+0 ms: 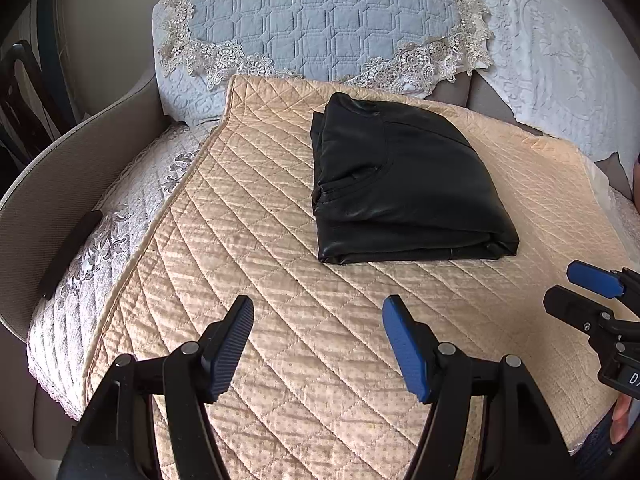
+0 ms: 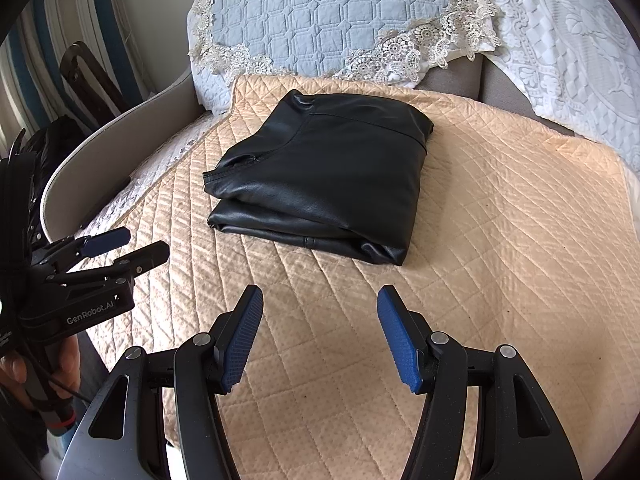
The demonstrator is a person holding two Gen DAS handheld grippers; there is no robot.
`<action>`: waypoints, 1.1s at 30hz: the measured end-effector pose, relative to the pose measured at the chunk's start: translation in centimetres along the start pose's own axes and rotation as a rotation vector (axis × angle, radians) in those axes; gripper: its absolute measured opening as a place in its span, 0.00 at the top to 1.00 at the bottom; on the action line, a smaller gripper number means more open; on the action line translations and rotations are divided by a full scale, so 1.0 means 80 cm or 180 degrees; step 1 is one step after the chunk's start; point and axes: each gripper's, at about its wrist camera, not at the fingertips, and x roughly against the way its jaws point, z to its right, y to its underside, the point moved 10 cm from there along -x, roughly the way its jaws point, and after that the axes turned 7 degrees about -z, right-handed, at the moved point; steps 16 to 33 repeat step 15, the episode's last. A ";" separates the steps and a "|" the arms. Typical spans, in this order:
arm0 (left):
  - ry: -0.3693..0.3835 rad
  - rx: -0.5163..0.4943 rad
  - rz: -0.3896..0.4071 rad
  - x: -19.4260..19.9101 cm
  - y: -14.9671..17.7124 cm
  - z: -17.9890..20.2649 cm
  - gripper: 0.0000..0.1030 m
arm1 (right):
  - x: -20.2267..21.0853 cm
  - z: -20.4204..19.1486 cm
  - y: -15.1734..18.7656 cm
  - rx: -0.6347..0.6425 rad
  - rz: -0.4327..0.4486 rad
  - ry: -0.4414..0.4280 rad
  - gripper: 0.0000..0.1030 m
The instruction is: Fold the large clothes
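One folded black garment (image 1: 404, 184) sat mid-frame on the beige quilt (image 1: 248, 240). Two grippers, left gripper (image 1: 318, 344) and right gripper (image 2: 320, 336), were both spread, empty, lower frame.

The folded garment (image 1: 404, 184) lies on the quilted mat (image 1: 248, 240), toward its 12 o'clock end. The mat covers the sofa seat (image 1: 120, 240). A lace-edged cushion (image 1: 320, 20) stands behind the mat at 12 o'clock. The armrest (image 1: 60, 184) runs at 9 o'clock. Both grippers, left (image 1: 318, 344) and right (image 2: 320, 336), sit side by side above the mat at 6 o'clock, apart from the garment.
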 end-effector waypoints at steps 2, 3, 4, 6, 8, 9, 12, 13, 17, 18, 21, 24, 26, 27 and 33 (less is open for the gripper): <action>-0.0015 0.0002 0.0003 0.000 0.000 0.000 0.33 | 0.000 0.000 0.000 0.0006 0.0000 0.0002 0.41; -0.0023 -0.0002 0.0002 0.000 0.000 -0.001 0.33 | 0.000 0.000 0.000 0.0009 0.0001 0.0002 0.41; -0.0020 -0.0005 -0.0001 -0.001 0.000 -0.001 0.33 | 0.000 0.000 0.000 0.0011 0.0001 0.0000 0.41; -0.0007 0.0001 -0.0021 -0.002 0.000 0.000 0.33 | 0.000 0.000 0.000 0.0016 -0.0001 -0.0001 0.41; -0.0010 -0.0006 -0.0024 -0.002 0.001 0.001 0.33 | 0.000 -0.001 0.000 0.0010 0.0001 -0.0005 0.41; -0.0009 -0.0006 -0.0025 -0.002 0.001 0.001 0.33 | 0.000 -0.001 0.000 0.0008 0.0004 -0.0012 0.41; -0.0025 -0.0018 -0.0022 -0.003 0.002 0.001 0.33 | 0.000 -0.001 0.000 0.0013 0.0007 -0.0013 0.41; -0.0029 -0.0023 -0.0017 -0.003 0.002 0.001 0.33 | 0.000 -0.001 0.000 0.0013 0.0007 -0.0012 0.41; -0.0036 -0.0028 -0.0014 -0.004 0.002 0.002 0.33 | 0.001 -0.001 0.000 0.0015 0.0011 -0.0011 0.41; -0.0036 -0.0028 -0.0014 -0.004 0.002 0.002 0.33 | 0.001 -0.001 0.000 0.0015 0.0011 -0.0011 0.41; -0.0036 -0.0028 -0.0014 -0.004 0.002 0.002 0.33 | 0.001 -0.001 0.000 0.0015 0.0011 -0.0011 0.41; -0.0036 -0.0028 -0.0014 -0.004 0.002 0.002 0.33 | 0.001 -0.001 0.000 0.0015 0.0011 -0.0011 0.41; -0.0036 -0.0028 -0.0014 -0.004 0.002 0.002 0.33 | 0.001 -0.001 0.000 0.0015 0.0011 -0.0011 0.41; -0.0036 -0.0028 -0.0014 -0.004 0.002 0.002 0.33 | 0.001 -0.001 0.000 0.0015 0.0011 -0.0011 0.41; -0.0036 -0.0028 -0.0014 -0.004 0.002 0.002 0.33 | 0.001 -0.001 0.000 0.0015 0.0011 -0.0011 0.41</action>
